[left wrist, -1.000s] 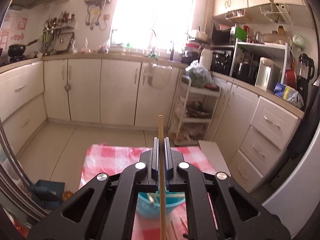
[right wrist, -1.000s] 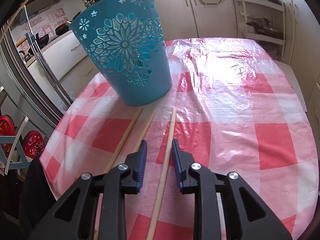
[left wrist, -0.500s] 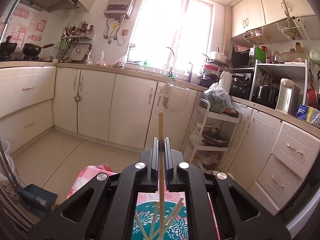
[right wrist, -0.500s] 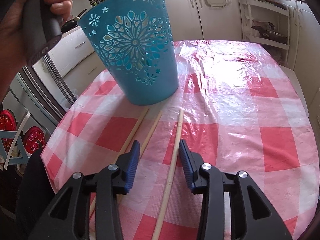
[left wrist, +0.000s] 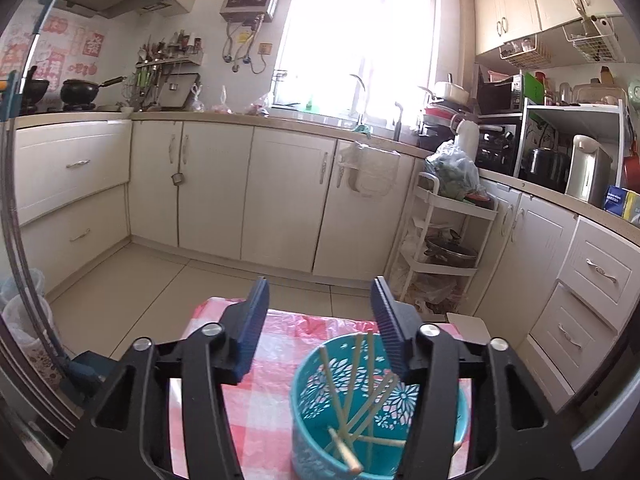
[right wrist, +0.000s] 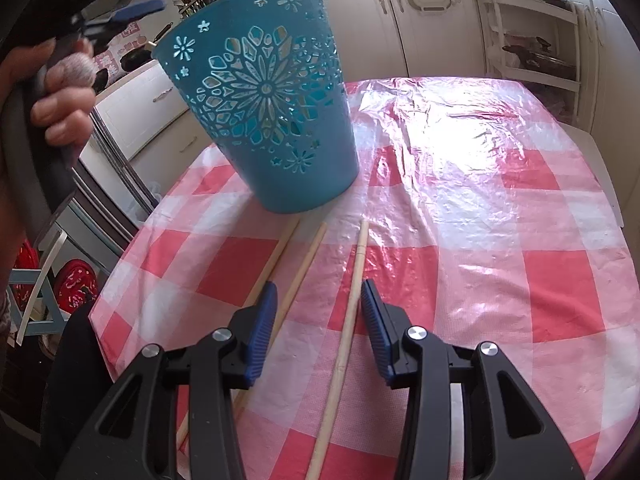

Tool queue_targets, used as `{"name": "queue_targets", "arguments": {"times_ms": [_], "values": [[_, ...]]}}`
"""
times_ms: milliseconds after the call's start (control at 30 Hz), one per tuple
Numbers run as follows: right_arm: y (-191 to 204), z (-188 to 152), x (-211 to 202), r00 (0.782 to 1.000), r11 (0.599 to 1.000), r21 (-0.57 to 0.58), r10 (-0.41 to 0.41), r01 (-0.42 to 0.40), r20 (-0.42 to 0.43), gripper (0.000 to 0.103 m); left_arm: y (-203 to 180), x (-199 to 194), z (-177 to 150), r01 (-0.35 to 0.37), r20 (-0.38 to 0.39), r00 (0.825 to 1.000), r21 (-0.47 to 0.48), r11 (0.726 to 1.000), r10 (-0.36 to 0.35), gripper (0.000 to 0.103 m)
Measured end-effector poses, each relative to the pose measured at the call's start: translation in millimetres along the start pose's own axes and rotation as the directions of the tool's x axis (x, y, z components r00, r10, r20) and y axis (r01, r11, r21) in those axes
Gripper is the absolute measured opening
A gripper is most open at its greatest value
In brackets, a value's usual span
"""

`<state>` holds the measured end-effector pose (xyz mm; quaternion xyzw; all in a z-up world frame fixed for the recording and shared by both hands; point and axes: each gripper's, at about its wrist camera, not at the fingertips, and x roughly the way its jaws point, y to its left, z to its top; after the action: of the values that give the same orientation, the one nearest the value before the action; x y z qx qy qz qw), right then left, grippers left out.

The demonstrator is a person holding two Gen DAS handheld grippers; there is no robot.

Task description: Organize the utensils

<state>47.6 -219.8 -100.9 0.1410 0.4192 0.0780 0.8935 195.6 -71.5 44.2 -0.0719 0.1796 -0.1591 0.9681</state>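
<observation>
A teal cut-out basket [right wrist: 272,120] stands on the red-and-white checked table [right wrist: 500,240]. In the left wrist view the basket [left wrist: 312,412] holds several wooden chopsticks [left wrist: 368,380]. My left gripper [left wrist: 320,296] is open and empty above the basket. My right gripper [right wrist: 319,300] is open low over the table, its jaws either side of one chopstick [right wrist: 348,320]. Two more chopsticks lie to its left [right wrist: 304,264], [right wrist: 276,256].
The hand holding the left gripper [right wrist: 60,92] shows at the left of the right wrist view. Kitchen cabinets [left wrist: 280,208] and a white storage cart [left wrist: 444,248] stand beyond the table. The table's left edge [right wrist: 120,272] is close to the chopsticks.
My left gripper has opened and let go of its chopstick, which is now in the basket. My right gripper has opened wider around the chopstick on the table.
</observation>
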Motion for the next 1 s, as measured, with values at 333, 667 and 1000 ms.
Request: {"name": "queue_targets", "arguments": {"times_ms": [333,667,1000], "values": [[0,-1,-1,0.994,0.994,-0.025,-0.106,0.106,0.006,0.018,96,-16,-85,-0.191,-0.224,0.960,-0.070,0.979,0.171,0.081],[9,3,2,0.978,0.971,-0.121,-0.209,0.204,-0.026,0.007,96,37,-139,-0.110,-0.435,0.898,-0.078,0.991,0.065,0.091],[-20,13,-26,0.999,0.993,0.112,-0.046,0.044,0.015,0.006,110,49,-153,-0.118,-0.487,0.873,-0.164,0.979,0.024,0.094]]}}
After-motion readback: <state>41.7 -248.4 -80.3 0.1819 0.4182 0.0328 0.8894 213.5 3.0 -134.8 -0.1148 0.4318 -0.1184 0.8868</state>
